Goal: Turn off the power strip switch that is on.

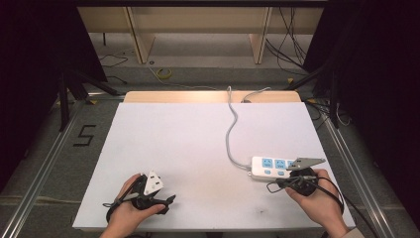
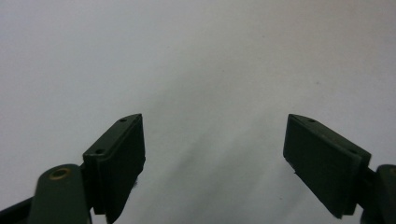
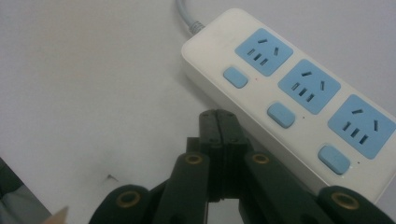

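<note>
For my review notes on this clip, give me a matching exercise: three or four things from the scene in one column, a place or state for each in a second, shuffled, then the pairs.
Things
1. left gripper
2. right gripper
3. power strip
4. grey cable

Places or states
A. jaws shut, nothing between them
B. runs from the strip to the table's far edge
C. jaws wide apart over bare white table
D. lies flat, three blue sockets up

Pairs: 1-C, 2-A, 3-D, 4-B
</note>
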The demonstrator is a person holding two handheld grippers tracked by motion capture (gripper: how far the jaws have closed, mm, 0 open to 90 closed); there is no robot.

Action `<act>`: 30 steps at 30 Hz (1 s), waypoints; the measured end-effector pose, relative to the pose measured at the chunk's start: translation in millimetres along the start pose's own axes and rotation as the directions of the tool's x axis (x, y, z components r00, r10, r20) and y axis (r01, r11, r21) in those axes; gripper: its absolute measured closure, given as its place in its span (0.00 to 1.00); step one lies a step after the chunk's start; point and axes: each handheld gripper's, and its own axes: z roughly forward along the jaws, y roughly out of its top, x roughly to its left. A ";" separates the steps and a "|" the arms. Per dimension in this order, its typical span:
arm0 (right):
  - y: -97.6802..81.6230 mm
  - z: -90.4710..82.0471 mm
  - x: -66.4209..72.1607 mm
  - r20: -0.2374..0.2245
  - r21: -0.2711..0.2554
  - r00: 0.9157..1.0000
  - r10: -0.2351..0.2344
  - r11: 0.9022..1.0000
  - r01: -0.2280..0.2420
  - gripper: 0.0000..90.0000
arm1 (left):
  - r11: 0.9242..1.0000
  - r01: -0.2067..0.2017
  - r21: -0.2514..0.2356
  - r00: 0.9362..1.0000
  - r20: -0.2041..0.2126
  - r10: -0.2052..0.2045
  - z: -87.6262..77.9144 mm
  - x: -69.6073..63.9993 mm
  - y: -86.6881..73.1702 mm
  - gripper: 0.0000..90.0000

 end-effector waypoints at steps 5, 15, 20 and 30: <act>1.8 -0.2 -0.1 0.002 0.005 1.000 0.000 1.000 0.000 1.00 | 1.000 -0.001 0.000 1.000 -0.001 0.001 0.0 -0.1 0.0 0.23; 4.6 0.4 -0.2 0.003 0.015 1.000 0.002 1.000 -0.002 1.00 | 1.000 -0.001 -0.001 1.000 0.000 0.001 0.1 -0.1 0.1 0.23; 5.7 0.8 -0.6 0.002 0.019 1.000 -0.004 1.000 0.003 1.00 | 1.000 -0.002 -0.001 1.000 0.000 0.002 0.1 -0.1 0.1 0.23; 9.1 0.9 -0.7 0.004 0.024 1.000 -0.007 1.000 0.007 1.00 | 1.000 -0.004 0.001 1.000 0.000 0.004 0.2 -0.1 0.2 0.23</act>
